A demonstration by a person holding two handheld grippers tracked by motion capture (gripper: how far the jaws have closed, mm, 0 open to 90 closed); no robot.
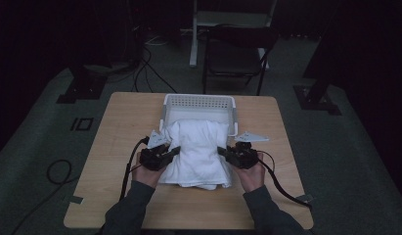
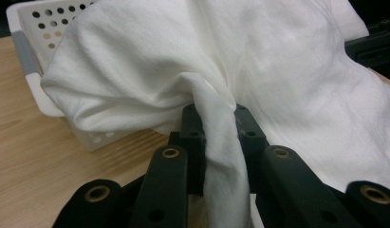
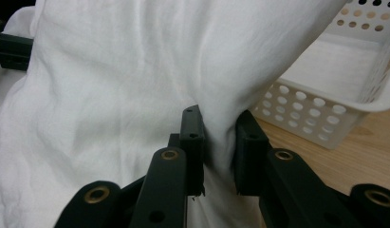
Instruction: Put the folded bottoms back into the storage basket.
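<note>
High view: each claw, left [image 1: 175, 151] and right [image 1: 222, 151], pinches the white cloth [image 1: 198, 149]. Lift both evenly so it clears the basket [image 1: 198, 100] rim.

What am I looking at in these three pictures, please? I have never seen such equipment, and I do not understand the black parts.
A person sits at a light wooden table and holds a black hand-held clamp tool in each hand. The wide picture comes from a camera above the table. The two close pictures come from small cameras riding on each tool, looking along its two black jaws. On the table stands a white perforated plastic basket, and a white crumpled cloth lies half in it, half on the table in front. The left gripper pinches a fold at one side of the cloth; the right gripper pinches the opposite side. Both are shut on the fabric.
</note>
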